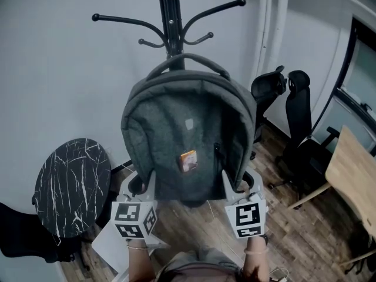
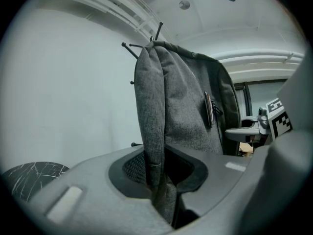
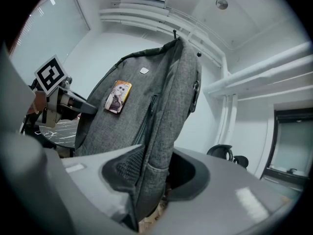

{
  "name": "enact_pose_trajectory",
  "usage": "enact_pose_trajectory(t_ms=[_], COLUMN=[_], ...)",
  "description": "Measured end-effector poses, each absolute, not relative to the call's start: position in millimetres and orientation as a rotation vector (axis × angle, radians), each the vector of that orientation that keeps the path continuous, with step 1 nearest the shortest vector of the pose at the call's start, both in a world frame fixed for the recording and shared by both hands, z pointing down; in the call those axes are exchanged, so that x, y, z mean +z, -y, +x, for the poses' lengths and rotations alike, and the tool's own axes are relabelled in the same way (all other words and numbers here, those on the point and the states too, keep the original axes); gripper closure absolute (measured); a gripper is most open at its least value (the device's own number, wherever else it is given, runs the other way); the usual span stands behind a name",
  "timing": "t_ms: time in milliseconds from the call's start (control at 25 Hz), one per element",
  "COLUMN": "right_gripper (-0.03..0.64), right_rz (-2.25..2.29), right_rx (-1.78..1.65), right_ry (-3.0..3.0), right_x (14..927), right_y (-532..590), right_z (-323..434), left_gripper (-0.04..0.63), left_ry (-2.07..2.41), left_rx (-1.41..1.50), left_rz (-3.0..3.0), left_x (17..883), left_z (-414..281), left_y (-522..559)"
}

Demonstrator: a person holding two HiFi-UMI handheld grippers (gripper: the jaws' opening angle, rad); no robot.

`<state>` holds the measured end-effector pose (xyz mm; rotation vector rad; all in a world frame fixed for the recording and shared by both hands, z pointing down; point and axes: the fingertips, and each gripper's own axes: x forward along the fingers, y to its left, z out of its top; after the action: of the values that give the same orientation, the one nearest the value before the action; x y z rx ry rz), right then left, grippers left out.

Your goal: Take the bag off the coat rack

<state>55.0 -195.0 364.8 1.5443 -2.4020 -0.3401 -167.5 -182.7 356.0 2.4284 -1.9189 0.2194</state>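
Observation:
A grey fabric backpack [image 1: 187, 143] with a small orange picture tag hangs in front of the black coat rack [image 1: 170, 16]; its top handle arches at the pole, and I cannot see which hook carries it. My left gripper [image 1: 141, 184] is shut on the backpack's lower left edge [image 2: 156, 170]. My right gripper [image 1: 239, 185] is shut on the lower right edge [image 3: 149, 180]. In both gripper views the grey fabric is pinched between the black pads. The right gripper's marker cube [image 2: 279, 119] shows past the bag in the left gripper view.
A round black marble-pattern table [image 1: 71, 187] stands low at the left. Black office chairs [image 1: 294, 116] stand at the right near a wooden tabletop [image 1: 352, 169]. A white wall is close behind the rack. The floor below is wood planks.

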Motion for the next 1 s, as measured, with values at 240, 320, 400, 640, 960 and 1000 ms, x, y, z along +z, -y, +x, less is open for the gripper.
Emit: enact_pose_trajectory(t_ms=[240, 320, 400, 640, 960, 1000], right_gripper=[0.482, 0.482, 0.482, 0.482, 0.482, 0.482], right_rz=[1.521, 1.514, 1.509, 1.479, 1.427, 1.425], right_rx=[-0.36, -0.364, -0.369, -0.374, -0.352, -0.353], right_ry=[2.415, 2.422, 2.428, 2.445, 2.465, 2.464], right_x=[360.2, 359.4, 359.2, 361.2, 370.1, 371.1], right_y=[191.0, 190.1, 188.9, 182.3, 182.2, 182.3], right_z=[69.6, 73.7, 77.5, 88.9, 93.7, 93.7], left_gripper=[0.514, 0.514, 0.515, 0.514, 0.515, 0.514], left_ry=[1.944, 1.95, 1.958, 1.977, 2.012, 2.012], left_rx=[0.217, 0.217, 0.217, 0.218, 0.241, 0.242], left_rz=[2.409, 2.404, 2.399, 2.377, 2.325, 2.322], left_x=[353.1, 352.5, 352.2, 354.9, 361.7, 362.9], left_z=[-152.6, -148.2, -143.9, -132.2, -126.0, -125.8], left_y=[173.9, 171.8, 169.6, 157.4, 149.4, 148.9])
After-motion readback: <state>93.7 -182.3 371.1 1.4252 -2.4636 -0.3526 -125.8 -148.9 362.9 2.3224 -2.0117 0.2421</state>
